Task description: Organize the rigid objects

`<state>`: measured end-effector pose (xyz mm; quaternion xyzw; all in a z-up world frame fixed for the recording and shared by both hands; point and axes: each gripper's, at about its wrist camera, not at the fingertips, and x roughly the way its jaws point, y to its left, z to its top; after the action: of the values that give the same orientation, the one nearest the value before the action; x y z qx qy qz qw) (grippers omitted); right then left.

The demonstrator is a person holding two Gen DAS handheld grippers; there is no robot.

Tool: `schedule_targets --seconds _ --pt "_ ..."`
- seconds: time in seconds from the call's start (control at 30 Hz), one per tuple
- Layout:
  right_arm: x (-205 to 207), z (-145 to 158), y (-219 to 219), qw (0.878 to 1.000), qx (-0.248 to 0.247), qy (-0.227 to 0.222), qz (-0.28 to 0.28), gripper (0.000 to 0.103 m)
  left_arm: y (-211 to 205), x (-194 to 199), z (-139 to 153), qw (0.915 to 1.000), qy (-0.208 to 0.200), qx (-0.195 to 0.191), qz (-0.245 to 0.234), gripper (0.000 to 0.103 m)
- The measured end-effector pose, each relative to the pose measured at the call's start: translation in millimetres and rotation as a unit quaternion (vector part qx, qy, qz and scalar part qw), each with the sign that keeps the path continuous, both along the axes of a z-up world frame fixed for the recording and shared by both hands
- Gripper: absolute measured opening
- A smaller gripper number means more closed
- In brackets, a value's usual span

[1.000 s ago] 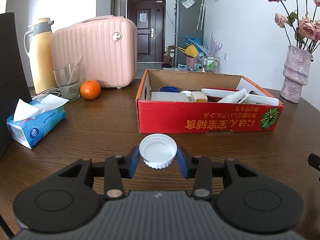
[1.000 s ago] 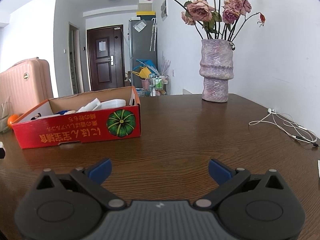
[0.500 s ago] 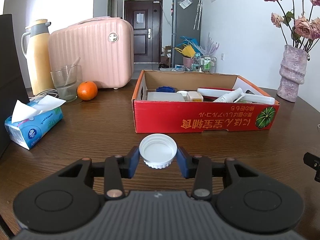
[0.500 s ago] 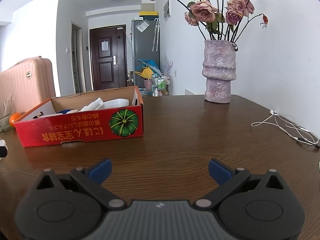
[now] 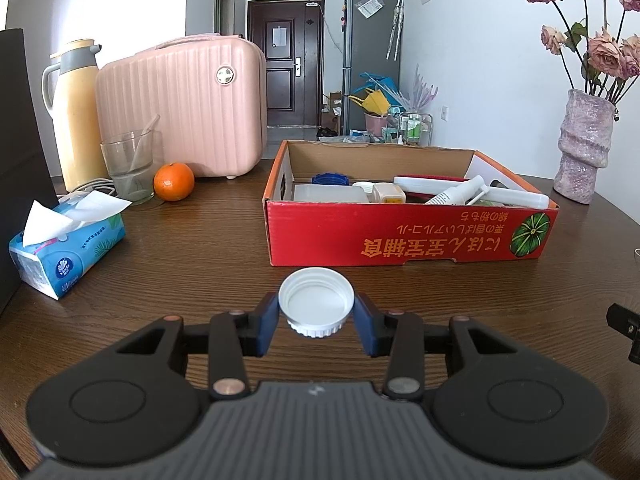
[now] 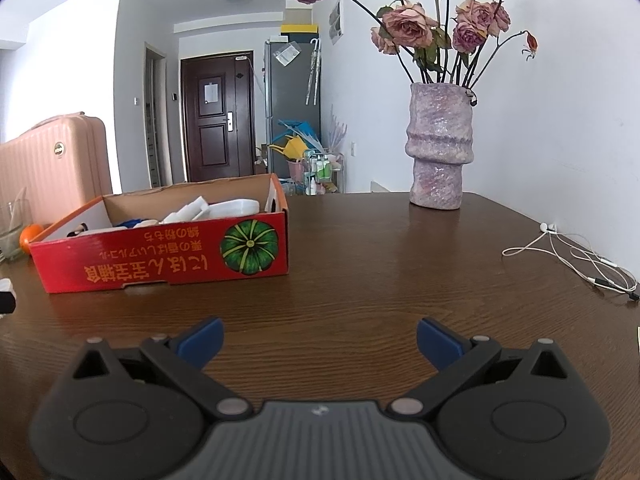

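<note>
A white ribbed plastic screw cap (image 5: 316, 301), hollow side up, sits clamped between the blue pads of the left tongs (image 5: 316, 314) at lower centre of the frame, above the dark wood surface (image 5: 200, 248). Beyond it, at centre right, stands a red cardboard box (image 5: 408, 236) filled with bottles and tubes. The right tongs (image 6: 319, 340) stand wide apart, gripping nothing.

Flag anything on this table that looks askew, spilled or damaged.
Nothing spilled or broken. Two small oddities: the red cardboard box sits with its printed lettering upside down toward both cameras, and white earphones lie in a loose tangle near the table's right edge. The left gripper holds a white cap.
</note>
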<state>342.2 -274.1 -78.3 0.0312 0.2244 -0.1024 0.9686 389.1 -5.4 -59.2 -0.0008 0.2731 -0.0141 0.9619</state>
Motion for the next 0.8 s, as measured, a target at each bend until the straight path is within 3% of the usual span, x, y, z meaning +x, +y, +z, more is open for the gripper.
schedule_targets --seconds 0.27,0.43,0.57,0.8 --pt "-0.8 1.4 -0.9 1.000 -0.001 -0.003 -0.002 0.103 0.3 -0.1 0.0 1.0000 0.000 0.000 0.000 0.042" --pt "-8.5 21.0 -23.4 0.999 0.013 -0.025 -0.019 0.103 -0.4 1.3 -1.0 1.0000 0.002 -0.002 0.000 0.042" --pt "-6.9 33.7 -65.6 0.997 -0.034 -0.037 -0.062 0.103 1.1 2.6 -2.0 1.0000 0.006 -0.003 0.000 0.042" --pt "13.7 37.7 -189.9 0.981 -0.090 -0.001 -0.172 0.102 3.7 4.3 -2.4 0.9999 0.008 -0.008 0.001 0.042"
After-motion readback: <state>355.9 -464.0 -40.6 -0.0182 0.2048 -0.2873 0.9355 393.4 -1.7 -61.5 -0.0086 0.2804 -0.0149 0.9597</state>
